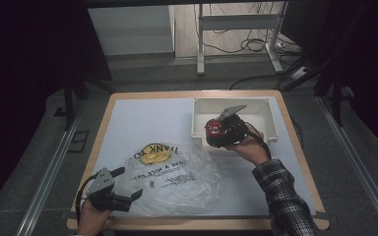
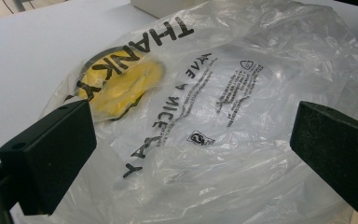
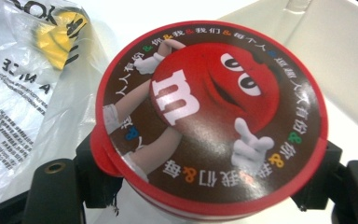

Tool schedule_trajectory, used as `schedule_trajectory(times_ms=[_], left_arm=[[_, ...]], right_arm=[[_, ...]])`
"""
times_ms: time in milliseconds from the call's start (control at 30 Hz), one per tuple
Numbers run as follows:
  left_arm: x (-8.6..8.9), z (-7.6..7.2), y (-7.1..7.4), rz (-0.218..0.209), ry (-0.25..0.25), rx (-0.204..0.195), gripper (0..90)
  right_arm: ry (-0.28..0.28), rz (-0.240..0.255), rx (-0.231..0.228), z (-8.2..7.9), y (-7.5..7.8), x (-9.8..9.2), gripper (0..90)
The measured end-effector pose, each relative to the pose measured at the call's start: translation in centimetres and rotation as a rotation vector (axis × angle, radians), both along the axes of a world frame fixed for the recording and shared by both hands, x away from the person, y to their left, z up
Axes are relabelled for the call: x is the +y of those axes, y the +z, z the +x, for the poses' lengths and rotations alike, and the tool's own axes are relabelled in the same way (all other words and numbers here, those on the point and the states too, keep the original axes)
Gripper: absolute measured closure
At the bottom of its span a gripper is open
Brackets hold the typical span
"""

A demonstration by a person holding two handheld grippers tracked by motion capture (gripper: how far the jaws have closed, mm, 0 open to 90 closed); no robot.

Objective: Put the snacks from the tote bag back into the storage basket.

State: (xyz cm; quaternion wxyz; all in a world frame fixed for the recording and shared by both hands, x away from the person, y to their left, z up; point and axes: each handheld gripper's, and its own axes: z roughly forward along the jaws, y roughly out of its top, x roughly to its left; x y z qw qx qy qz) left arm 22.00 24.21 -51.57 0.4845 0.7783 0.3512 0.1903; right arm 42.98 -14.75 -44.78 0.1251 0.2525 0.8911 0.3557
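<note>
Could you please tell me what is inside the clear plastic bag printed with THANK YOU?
Through the crumpled clear plastic bag only its yellow printed face and black lettering show on the white table. No contents can be made out; folds hide anything flat.

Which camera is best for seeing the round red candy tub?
The right gripper view: the candy tub sits close up between the jaws, its lid picture and writing clear. In the high view it is a small red spot in the right gripper, over the white bin.
</note>
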Motion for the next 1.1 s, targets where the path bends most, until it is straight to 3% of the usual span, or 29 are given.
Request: schedule_trajectory(times_ms=[1100], left_arm=[[0.0, 0.0, 0.0, 0.002, -0.002, -0.002, 0.2]], right_arm=[[0.025, -0.008, 0.012, 4.6, -1.2, 0.8, 25.8]])
